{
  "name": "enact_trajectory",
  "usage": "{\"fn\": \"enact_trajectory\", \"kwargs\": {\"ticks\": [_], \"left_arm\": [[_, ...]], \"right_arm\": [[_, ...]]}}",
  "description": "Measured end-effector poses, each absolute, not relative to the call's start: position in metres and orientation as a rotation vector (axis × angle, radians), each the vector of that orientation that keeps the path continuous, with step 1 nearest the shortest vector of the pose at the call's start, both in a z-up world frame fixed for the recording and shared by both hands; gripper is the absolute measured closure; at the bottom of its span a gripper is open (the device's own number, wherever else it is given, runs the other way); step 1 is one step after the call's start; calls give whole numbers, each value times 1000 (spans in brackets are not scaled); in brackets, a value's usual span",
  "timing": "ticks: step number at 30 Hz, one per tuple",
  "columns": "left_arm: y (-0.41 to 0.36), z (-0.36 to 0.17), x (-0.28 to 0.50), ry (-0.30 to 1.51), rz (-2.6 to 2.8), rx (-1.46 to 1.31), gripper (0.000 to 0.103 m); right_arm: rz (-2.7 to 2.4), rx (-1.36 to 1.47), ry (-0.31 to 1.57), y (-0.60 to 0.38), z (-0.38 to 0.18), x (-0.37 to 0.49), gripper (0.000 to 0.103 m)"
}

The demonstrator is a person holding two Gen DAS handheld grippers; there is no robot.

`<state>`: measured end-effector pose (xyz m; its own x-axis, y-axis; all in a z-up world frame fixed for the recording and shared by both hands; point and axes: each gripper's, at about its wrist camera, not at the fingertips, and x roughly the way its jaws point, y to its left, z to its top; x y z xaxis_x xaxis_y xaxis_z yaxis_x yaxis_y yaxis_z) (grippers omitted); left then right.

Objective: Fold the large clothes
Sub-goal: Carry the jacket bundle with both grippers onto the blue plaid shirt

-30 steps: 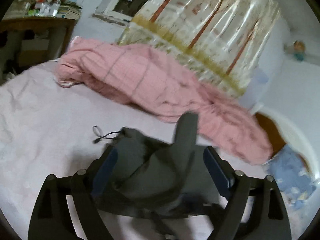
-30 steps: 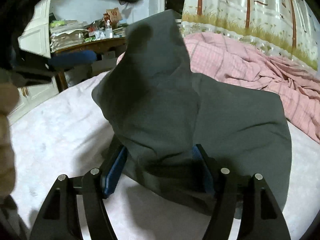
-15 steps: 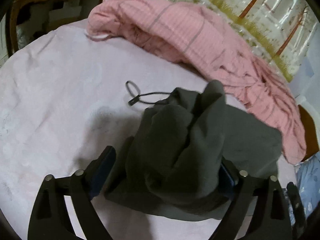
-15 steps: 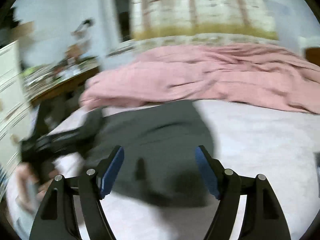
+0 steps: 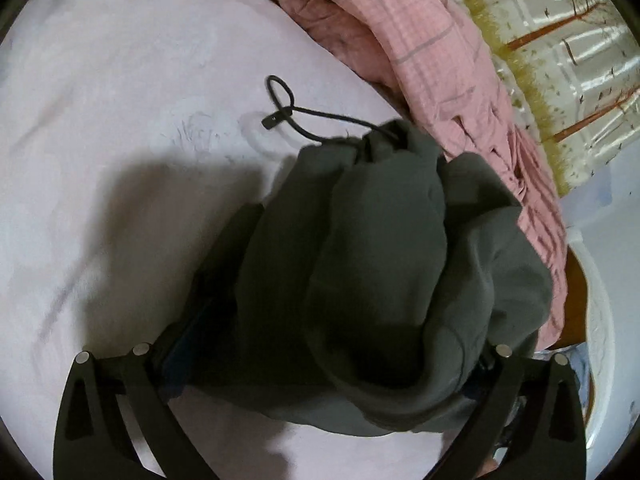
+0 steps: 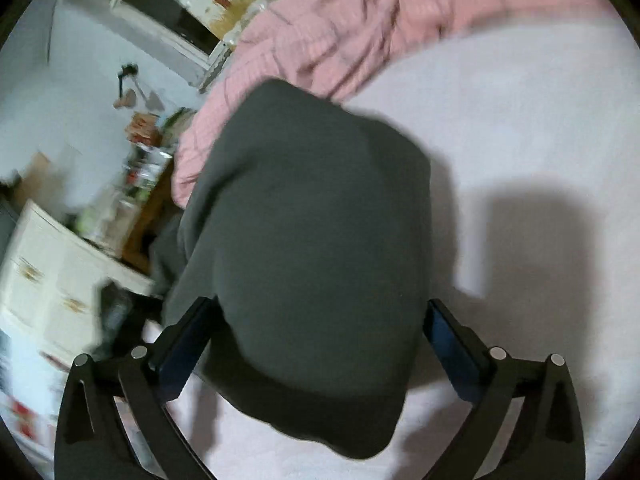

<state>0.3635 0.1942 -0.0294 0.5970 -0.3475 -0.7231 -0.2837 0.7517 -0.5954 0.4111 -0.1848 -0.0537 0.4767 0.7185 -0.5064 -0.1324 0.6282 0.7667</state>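
A dark grey garment (image 5: 380,280) with a black drawstring (image 5: 304,120) lies bunched on the pale pink bed sheet (image 5: 120,120). In the left wrist view it drapes between and over the spread fingers of my left gripper (image 5: 328,360). In the right wrist view, which is blurred, the same grey garment (image 6: 312,240) fills the gap between the wide-apart fingers of my right gripper (image 6: 316,340). Both pairs of jaws stand wide with the cloth lying in between; no pinch on the fabric shows.
A pink checked blanket (image 5: 420,60) is heaped along the far side of the bed and shows in the right wrist view (image 6: 360,32) too. A printed curtain (image 5: 560,40) hangs behind it. A cluttered wooden desk (image 6: 140,184) and white drawers (image 6: 52,280) stand left of the bed.
Both grippers dropped lower and tilted down toward the bed. The grey garment, held up and hanging a second ago, now lies bunched on the sheet. The right view swung round sharply.
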Motion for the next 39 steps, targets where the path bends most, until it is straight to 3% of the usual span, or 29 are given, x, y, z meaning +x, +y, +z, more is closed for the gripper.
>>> {"fn": "enact_trajectory", "kwargs": {"ticks": [2,5,7,9,13,20,29,39], "left_arm": [[191,-31,363,959,-40,-733,0],[188,-32,362,947,-80,-741,4],[185,-29,361,937,-147,-745,32],[184,-18,356,908,-186,-766,46],[171,2,349,856,-257,-741,63],[118,63,328,721,-427,-666,65],[-43,149,269,621,-622,-468,65],[-243,170,258,624,-856,-385,65]], "right_arm": [[611,736,954,-183,-59,416,2],[582,690,927,-181,-50,411,15],[564,644,903,-177,-45,405,21],[556,617,884,-176,-37,399,26],[538,518,803,-175,-11,378,31],[508,467,649,-217,61,330,32],[438,446,494,-350,153,219,32],[235,526,377,-535,164,113,32]]}}
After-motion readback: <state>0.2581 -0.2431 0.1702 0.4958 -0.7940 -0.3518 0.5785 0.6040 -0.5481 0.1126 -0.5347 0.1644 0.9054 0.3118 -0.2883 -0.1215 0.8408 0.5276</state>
